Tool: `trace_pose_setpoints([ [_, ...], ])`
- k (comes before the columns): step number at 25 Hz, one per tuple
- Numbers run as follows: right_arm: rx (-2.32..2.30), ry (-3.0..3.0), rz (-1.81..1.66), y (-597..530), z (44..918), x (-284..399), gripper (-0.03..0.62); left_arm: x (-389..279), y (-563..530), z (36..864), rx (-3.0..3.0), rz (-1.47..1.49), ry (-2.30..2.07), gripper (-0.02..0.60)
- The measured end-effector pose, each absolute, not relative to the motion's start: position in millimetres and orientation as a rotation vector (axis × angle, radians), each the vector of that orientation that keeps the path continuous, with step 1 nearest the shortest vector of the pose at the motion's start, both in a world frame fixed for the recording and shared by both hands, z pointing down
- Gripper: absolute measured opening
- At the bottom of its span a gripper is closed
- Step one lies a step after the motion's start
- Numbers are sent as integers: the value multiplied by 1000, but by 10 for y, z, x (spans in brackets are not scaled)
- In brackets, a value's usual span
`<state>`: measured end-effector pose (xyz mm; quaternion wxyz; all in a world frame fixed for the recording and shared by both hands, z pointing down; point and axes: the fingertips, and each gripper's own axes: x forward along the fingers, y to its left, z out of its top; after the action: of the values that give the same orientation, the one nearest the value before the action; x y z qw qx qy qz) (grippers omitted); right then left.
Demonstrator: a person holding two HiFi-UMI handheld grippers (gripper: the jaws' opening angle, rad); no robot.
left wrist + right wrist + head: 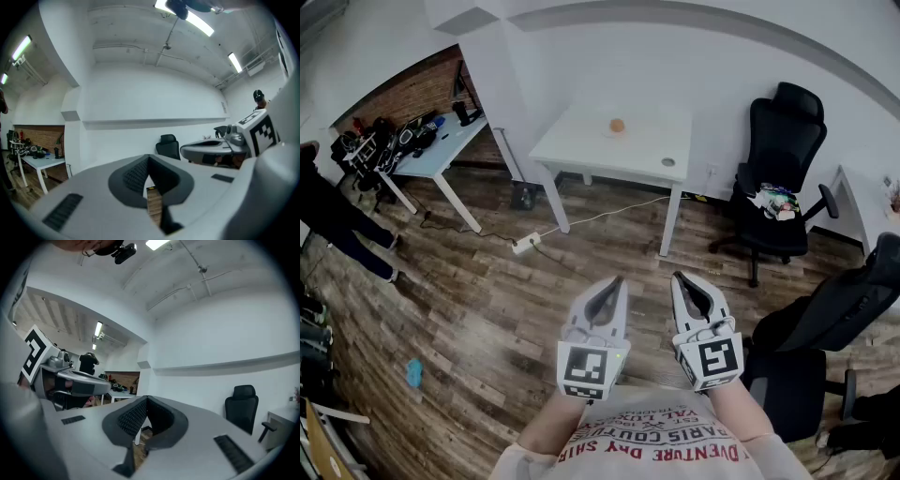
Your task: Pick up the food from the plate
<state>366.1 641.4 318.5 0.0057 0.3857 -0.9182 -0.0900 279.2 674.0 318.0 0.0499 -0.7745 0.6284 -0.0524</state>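
Presently, the task is judged not to have been started, since the approach has yet to be made.

1. A wide stretch of wooden floor (487, 319) is seen between the operator and the work area. It must be crossed first.
2. The white table (581, 141) stands by the far wall, well apart from both tools. A black office chair (783, 141) stands to its right and need not be disturbed.
3. The left tool (617, 281) and the right tool (679, 277) are held side by side near the operator's chest. On each, the jaws are brought fully together and nothing is gripped between them.
4. A white cable (600, 217) and a power strip (525, 245) lie on the floor in front of the table. They should be stepped over or skirted during the approach.
5. The food (617, 125), a small orange item, lies on the far part of the table top. What it rests on cannot be made out against the white surface.

Recommended procedure: the table should be approached squarely until the food is within easy reach. One tool should be opened before it is lowered, not above the food at the last moment. The jaws should be brought down on either side of the item and closed gently, as a small rounded item is likely to roll or be squeezed out sideways.
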Motion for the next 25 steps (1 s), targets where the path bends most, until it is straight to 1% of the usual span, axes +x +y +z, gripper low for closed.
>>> trace_pose_setpoints([
  [11, 1164, -2878, -263, 6356, 3241, 3562, 12, 2703, 6658, 3203, -2332, -173, 1948, 8],
  [21, 1182, -2889, -116, 6088, 3416, 3678, 12, 2780, 6430, 3355, -2363, -219, 1967, 8],
  [25, 1140, -2894, -74, 5977, 3548, 3609, 12, 2702, 6319, 3443, -2369, -216, 1981, 8],
])
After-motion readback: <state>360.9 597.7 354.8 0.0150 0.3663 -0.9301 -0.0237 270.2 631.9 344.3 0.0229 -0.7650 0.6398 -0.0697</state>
